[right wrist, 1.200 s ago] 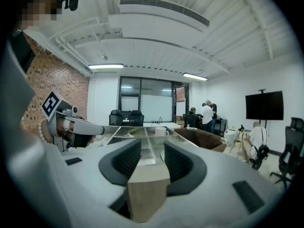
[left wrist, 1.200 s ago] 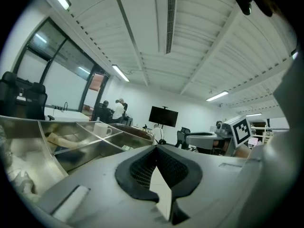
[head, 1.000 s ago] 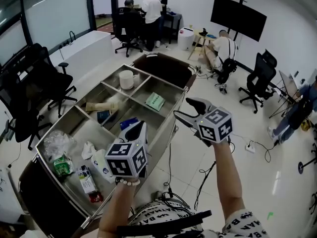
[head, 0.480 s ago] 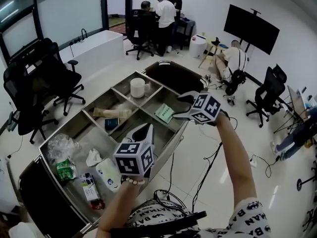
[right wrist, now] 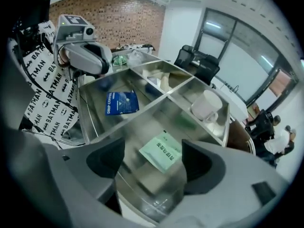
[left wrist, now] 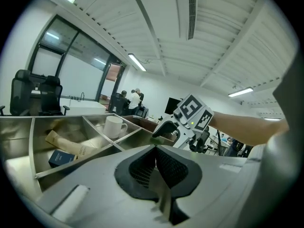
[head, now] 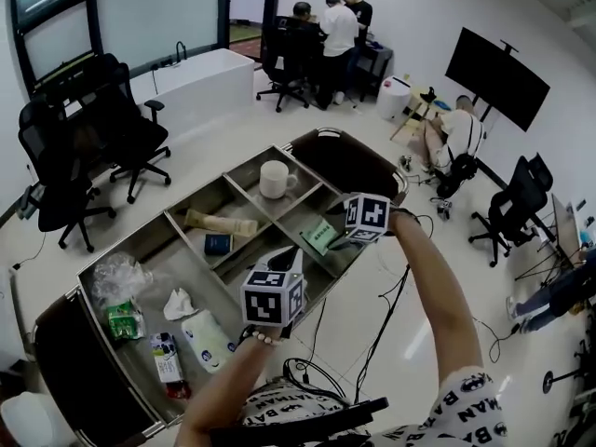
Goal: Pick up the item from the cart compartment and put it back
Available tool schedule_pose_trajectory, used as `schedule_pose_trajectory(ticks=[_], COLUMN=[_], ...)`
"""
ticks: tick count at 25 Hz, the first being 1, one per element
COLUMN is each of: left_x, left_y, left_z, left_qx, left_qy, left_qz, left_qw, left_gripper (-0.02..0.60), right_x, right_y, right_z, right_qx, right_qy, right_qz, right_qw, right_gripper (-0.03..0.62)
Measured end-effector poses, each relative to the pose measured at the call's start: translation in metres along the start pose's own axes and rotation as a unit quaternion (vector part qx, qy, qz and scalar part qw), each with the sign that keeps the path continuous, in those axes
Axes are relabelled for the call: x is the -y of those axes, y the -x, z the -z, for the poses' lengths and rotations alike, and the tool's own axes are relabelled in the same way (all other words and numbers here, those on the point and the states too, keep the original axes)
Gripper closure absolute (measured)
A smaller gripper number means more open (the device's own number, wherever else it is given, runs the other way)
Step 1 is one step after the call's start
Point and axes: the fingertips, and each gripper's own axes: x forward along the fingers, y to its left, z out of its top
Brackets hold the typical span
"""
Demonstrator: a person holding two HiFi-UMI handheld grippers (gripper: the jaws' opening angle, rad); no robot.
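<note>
Two grippers: both mine, both over the steel cart [head: 244, 172]; entries run from my left to my right.
Far left of left gripper: the cart's end compartment holds a clear plastic bag [head: 115, 275], a green snack pack [head: 120, 320], a small bottle [head: 166, 361] lying down, a crumpled tissue [head: 177, 302] and a white pouch [head: 207, 335].
Left gripper [left wrist: 155, 148]: clenched, with the jaws pressed together and nothing between them; it is held above the cart's near side.
Ahead-left of left gripper: a brown paper pouch [left wrist: 71, 145] and a dark blue box [left wrist: 61, 158] share one compartment, with the box nearer to me.
Ahead of left gripper: a white mug [left wrist: 114, 126] stands upright, alone in the compartment past the pouch.
Left of right gripper: a blue drip-coffee sachet [right wrist: 122, 102] lies flat, one divider away from the task item.
Right gripper [right wrist: 153, 161]: released, with the jaws wide apart and opening; the pads touch nothing. It points down into a cart compartment.
Green packet [right wrist: 162, 151]: the task item. It lies flat on that compartment's floor, seen in the gap between my right jaws and just past their tips, clear of both pads.
Beyond-right of right gripper: the mug's compartment, across a divider from the packet.
</note>
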Motion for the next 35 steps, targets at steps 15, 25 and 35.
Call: schedule_pose_trajectory(ticks=[15,25,35], left_x=[-0.011,-0.021,-0.017], left_y=[-0.011,-0.011,-0.015], left_z=[0.021,0.026,0.025], left_qx=[-0.016,-0.017,-0.014], left_qy=[0.026,0.035,0.030], left_qz=[-0.019,-0.029,-0.022], left_qw=[0.9993,0.9988,0.9992], left_gripper=[0.581,0.581,0.581], right_x=[0.022,0.001,0.016], right_y=[-0.086,-0.086,-0.046], right_z=[0.040,0.046,0.018], right_qx=[-0.129,-0.130,-0.014], right_qy=[0.086,0.080,-0.038], right_qz=[-0.064,-0.101,0.032], right_qw=[0.986,0.983,0.999], right_gripper=[0.201,0.400,0.476])
